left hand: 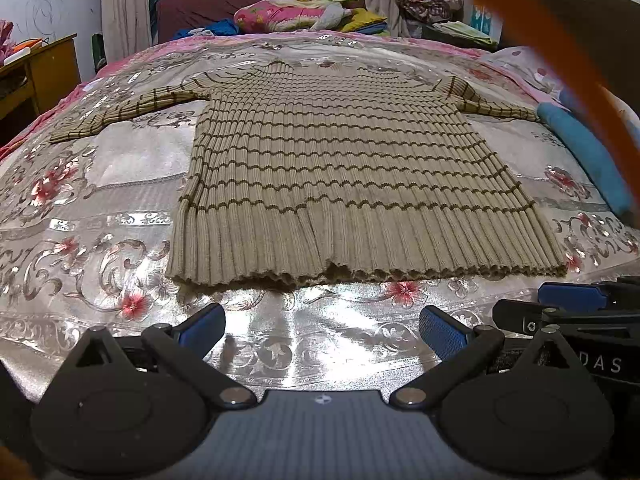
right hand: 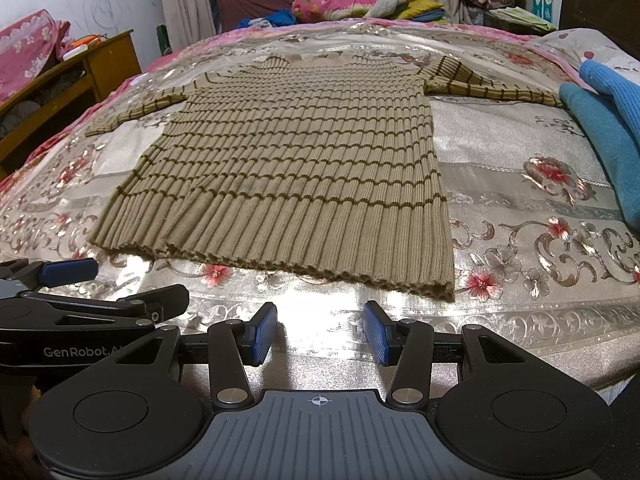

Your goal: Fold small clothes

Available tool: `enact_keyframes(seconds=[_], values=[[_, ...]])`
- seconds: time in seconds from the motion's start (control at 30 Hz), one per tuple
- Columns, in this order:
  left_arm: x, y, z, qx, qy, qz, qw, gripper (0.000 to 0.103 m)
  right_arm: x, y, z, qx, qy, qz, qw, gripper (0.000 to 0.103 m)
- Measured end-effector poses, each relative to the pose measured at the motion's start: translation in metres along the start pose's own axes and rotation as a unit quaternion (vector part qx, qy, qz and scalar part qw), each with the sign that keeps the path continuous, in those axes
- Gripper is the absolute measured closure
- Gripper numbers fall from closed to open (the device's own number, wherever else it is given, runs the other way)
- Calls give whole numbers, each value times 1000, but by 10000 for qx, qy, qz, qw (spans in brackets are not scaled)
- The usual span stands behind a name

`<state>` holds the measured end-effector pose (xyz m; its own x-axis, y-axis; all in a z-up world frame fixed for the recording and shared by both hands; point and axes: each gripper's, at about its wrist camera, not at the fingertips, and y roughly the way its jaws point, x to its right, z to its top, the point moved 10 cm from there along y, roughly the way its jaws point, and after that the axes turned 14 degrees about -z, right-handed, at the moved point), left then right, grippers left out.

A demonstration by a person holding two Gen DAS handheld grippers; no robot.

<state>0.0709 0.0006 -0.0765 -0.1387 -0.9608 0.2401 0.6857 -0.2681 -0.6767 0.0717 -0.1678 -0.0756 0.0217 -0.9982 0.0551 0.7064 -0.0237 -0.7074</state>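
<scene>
A tan ribbed sweater with dark brown stripes (left hand: 340, 168) (right hand: 296, 160) lies flat on the floral bedspread, hem toward me, both sleeves spread out to the sides. My left gripper (left hand: 320, 328) hovers just short of the hem, wide open with nothing between its blue pads. My right gripper (right hand: 320, 334) is also open and empty, near the hem's right corner. Each gripper shows at the edge of the other's view: the right gripper (left hand: 572, 300) in the left wrist view, the left gripper (right hand: 68, 272) in the right wrist view.
Blue knit garments (right hand: 600, 120) (left hand: 584, 152) lie on the bed to the right of the sweater. A wooden cabinet (right hand: 80, 76) stands left of the bed. Pillows and folded bedding (left hand: 300, 12) pile up at the far side. A blurred orange strap (left hand: 560, 48) crosses the left wrist view.
</scene>
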Motion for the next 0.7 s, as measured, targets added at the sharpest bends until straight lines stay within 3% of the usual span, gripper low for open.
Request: enact_keyframes(seconds=[0.7], values=[[1,-1,-2,-32,74,34,10000,0,0,1,-3,-15,31,-10,10000,56]])
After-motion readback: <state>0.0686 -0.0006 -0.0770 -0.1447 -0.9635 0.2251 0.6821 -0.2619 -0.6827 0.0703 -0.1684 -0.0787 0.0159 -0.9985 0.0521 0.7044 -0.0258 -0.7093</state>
